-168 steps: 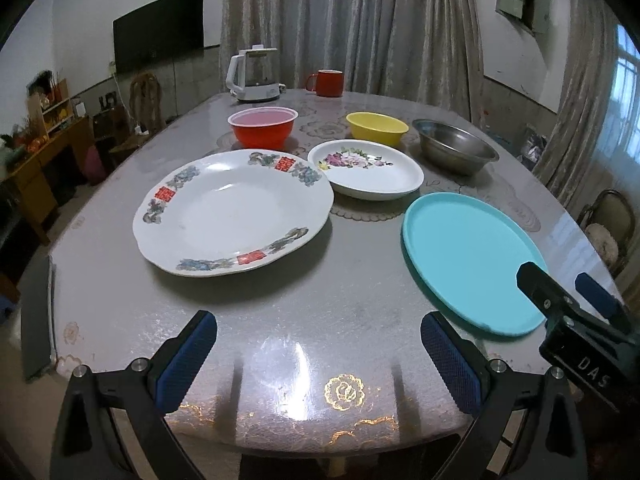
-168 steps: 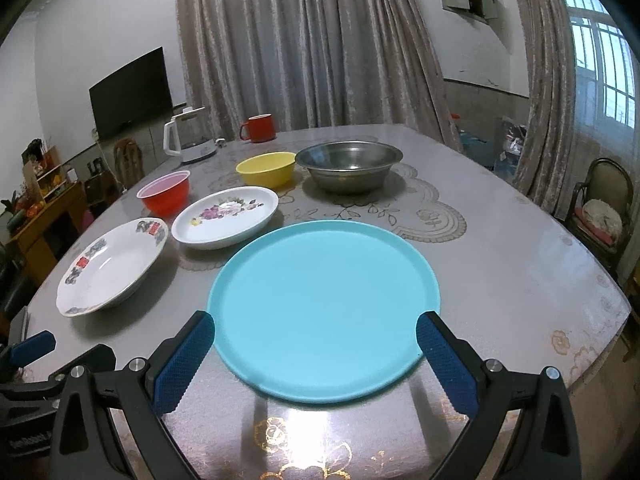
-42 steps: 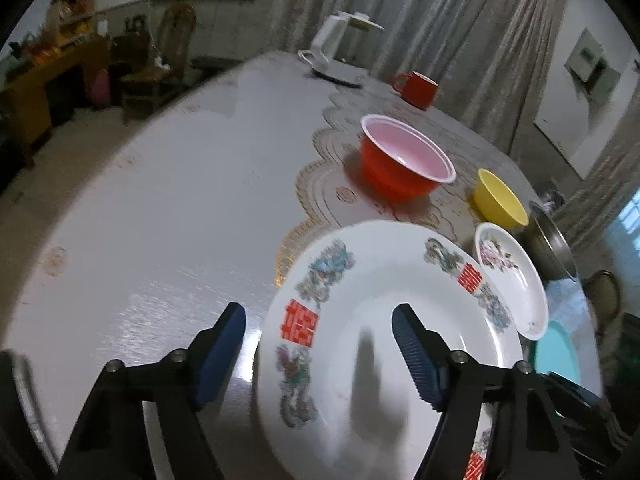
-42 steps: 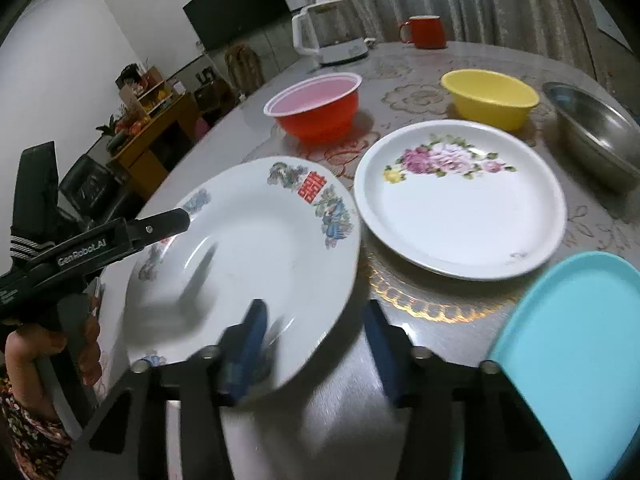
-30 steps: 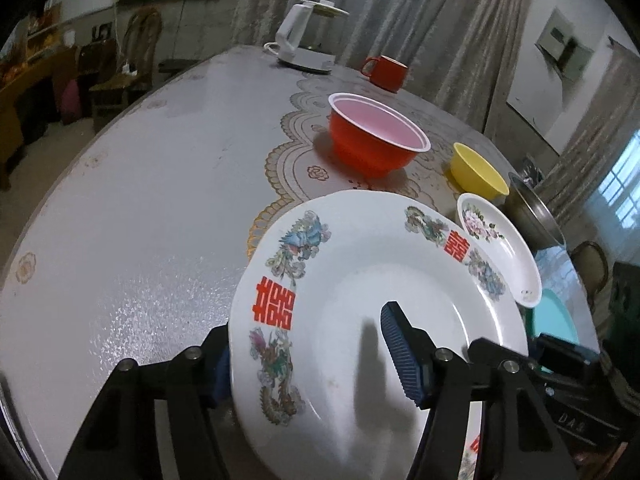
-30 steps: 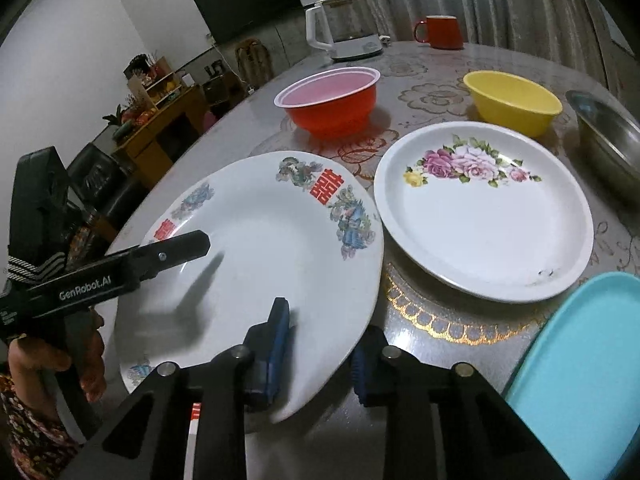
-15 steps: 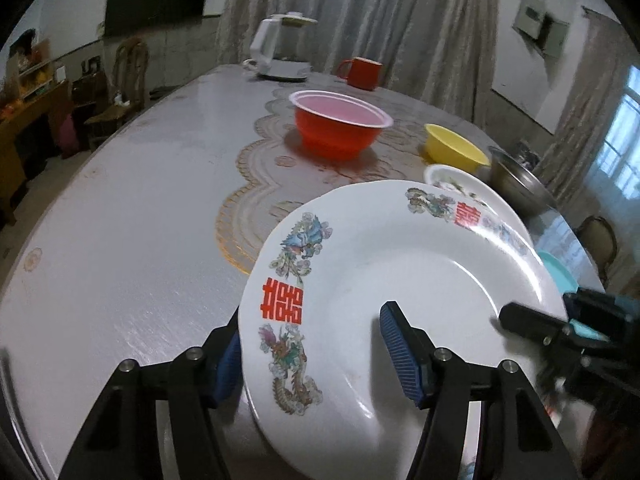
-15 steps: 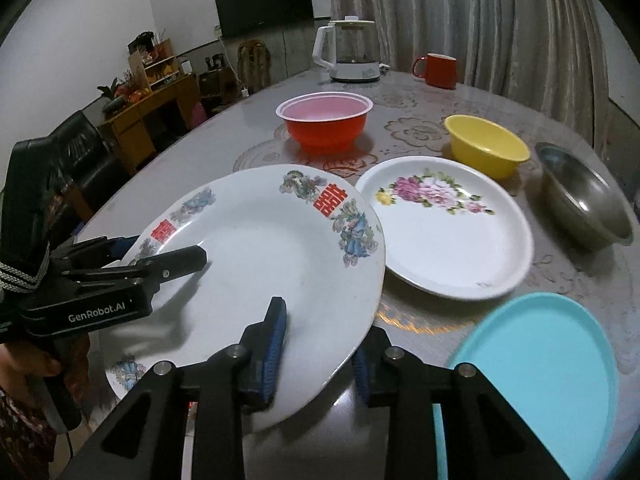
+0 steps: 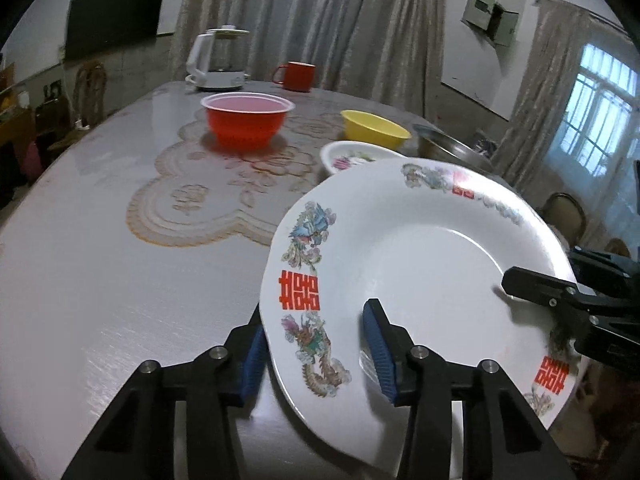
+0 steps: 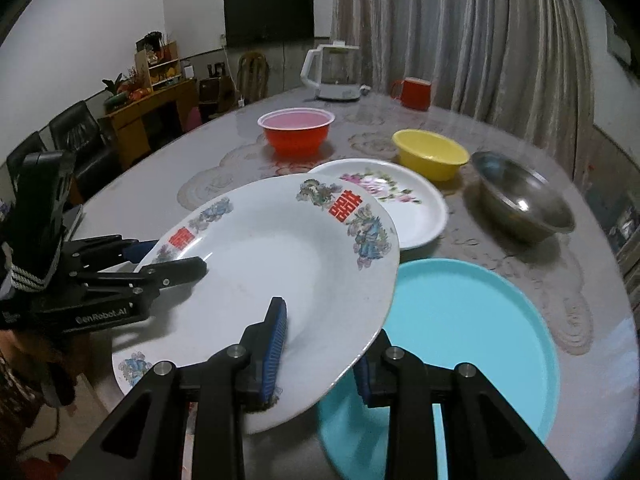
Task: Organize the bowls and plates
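A large white plate (image 9: pixel 420 264) (image 10: pixel 272 264) with red characters and dragon prints hangs tilted above the table, held from two sides. My left gripper (image 9: pixel 316 344) (image 10: pixel 168 260) has its jaws closing on the plate's left rim, one pad under it and one on top. Shut on the opposite rim is my right gripper (image 10: pixel 320 356) (image 9: pixel 532 284). The plate's right edge overlaps the left edge of the teal plate (image 10: pixel 472 320) and hides the near part of the floral plate (image 10: pixel 404 204) (image 9: pixel 352 156).
Behind stand a red bowl (image 9: pixel 248 118) (image 10: pixel 296 130), a yellow bowl (image 9: pixel 374 130) (image 10: pixel 430 154) and a steel bowl (image 10: pixel 520 200). A white kettle (image 10: pixel 334 74) and a red mug (image 10: pixel 416 94) sit at the table's far edge. A lace mat (image 9: pixel 200 208) lies left.
The large plate has come up off the table and moved right, over the teal plate's edge. Both grippers moved with it; the left jaws narrowed on the rim.
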A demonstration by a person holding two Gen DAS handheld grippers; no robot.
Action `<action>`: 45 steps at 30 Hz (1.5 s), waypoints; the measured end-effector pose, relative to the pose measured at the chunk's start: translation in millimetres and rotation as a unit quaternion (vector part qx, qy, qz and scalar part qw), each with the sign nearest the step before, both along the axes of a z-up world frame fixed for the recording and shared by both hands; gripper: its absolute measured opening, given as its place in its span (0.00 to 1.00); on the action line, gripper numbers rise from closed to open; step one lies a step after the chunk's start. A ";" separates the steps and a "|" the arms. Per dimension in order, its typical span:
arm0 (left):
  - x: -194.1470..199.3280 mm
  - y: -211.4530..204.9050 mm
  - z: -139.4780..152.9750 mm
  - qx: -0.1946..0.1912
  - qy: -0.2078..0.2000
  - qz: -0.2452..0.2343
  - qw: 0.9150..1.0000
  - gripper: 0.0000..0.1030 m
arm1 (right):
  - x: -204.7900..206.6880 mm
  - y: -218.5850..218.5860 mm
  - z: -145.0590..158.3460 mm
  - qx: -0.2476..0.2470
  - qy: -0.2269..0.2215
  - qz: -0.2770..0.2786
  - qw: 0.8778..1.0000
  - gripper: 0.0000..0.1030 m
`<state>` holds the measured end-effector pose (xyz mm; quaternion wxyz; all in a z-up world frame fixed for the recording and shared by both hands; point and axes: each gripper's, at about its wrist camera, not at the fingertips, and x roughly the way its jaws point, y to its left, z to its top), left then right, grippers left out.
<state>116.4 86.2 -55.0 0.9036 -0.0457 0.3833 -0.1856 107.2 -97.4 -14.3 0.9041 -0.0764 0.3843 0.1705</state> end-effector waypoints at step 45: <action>-19.5 -141.6 15.6 0.031 0.003 -0.110 0.993 0.46 | -46.8 -158.9 -20.8 0.112 0.035 -0.146 0.982 0.28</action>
